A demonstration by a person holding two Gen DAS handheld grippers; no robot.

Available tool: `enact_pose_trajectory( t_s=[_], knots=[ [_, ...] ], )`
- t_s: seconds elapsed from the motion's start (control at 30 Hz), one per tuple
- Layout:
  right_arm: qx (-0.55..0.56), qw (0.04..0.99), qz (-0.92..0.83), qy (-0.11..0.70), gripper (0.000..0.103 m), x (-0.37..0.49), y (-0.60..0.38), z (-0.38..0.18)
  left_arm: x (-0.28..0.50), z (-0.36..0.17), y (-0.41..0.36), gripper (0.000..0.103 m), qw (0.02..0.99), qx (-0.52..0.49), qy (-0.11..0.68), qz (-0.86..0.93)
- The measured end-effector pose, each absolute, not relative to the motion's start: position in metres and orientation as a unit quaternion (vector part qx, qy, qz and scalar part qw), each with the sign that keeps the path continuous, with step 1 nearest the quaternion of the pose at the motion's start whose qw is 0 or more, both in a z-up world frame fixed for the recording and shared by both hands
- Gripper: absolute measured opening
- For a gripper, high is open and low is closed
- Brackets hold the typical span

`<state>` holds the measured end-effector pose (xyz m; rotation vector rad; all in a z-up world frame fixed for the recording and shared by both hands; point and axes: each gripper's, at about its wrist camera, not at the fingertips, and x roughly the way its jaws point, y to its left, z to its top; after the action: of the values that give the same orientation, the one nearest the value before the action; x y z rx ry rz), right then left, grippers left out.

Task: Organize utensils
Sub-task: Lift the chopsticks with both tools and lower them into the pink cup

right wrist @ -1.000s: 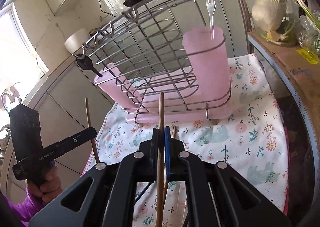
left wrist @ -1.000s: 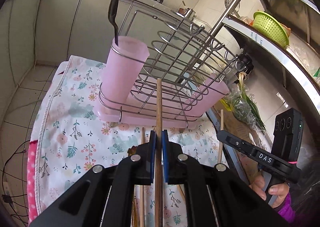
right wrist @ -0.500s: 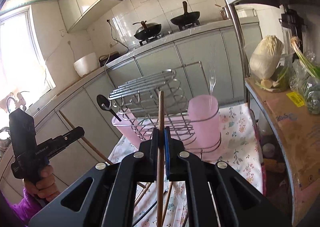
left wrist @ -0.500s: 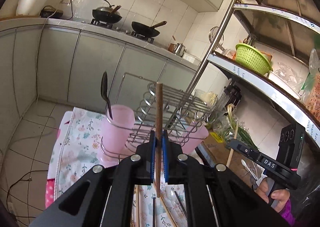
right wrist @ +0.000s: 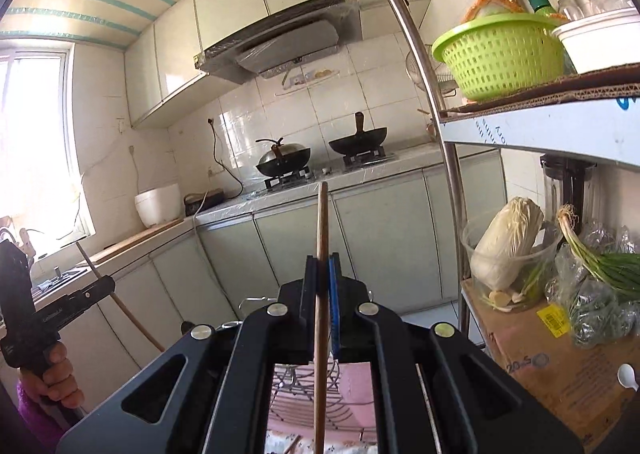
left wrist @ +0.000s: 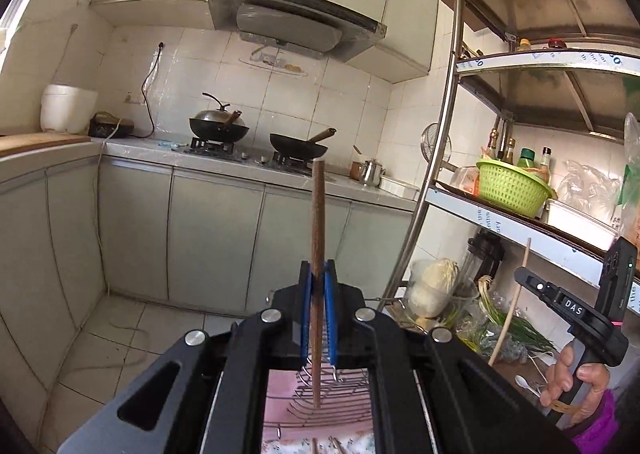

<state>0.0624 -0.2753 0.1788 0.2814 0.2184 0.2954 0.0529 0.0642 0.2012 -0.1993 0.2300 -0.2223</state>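
Note:
My left gripper (left wrist: 318, 274) is shut on a brown wooden chopstick (left wrist: 318, 214) that stands upright between the blue pads. My right gripper (right wrist: 325, 270) is shut on another wooden chopstick (right wrist: 322, 222), also upright. Both grippers are raised high and point at the far kitchen wall. The pink and wire utensil rack (left wrist: 332, 398) shows only partly below the left gripper, and below the right one (right wrist: 308, 386). The right gripper with its chopstick shows in the left wrist view (left wrist: 520, 278). The left gripper with its chopstick shows in the right wrist view (right wrist: 112, 286).
A metal shelf unit (left wrist: 440, 174) stands to the right with a green basket (left wrist: 510, 186), cabbage (right wrist: 504, 242) and green onions (right wrist: 600, 262). A cardboard box (right wrist: 560, 354) lies below. Counter, stove and two woks (left wrist: 296, 146) are at the back. A floral cloth (left wrist: 348, 446) lies under the rack.
Both grippers have risen and tilted upward with their chopsticks. The rack, in full view before, has dropped to the bottom edge of both views.

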Motion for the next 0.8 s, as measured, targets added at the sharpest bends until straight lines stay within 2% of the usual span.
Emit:
enact_pose_trajectory(
  t_s=[0.17,0.37,0.8],
  knots=[
    [0.142,0.977,0.133,0.086,0.006,0.083,-0.281,0.187,0.080,0.203,0.062,0.006,0.989,-0.072,0.109,-0.076],
    [0.149,0.980,0.114,0.068,0.006,0.112,-0.288,0.191,0.115,0.176,0.063,0.006,0.986,-0.058,0.145,-0.062],
    [0.155,0.978,0.090,0.110,0.006,0.151,-0.289,0.151,0.151,0.119,0.062,0.006,0.970,-0.055,0.225,-0.075]
  ],
)
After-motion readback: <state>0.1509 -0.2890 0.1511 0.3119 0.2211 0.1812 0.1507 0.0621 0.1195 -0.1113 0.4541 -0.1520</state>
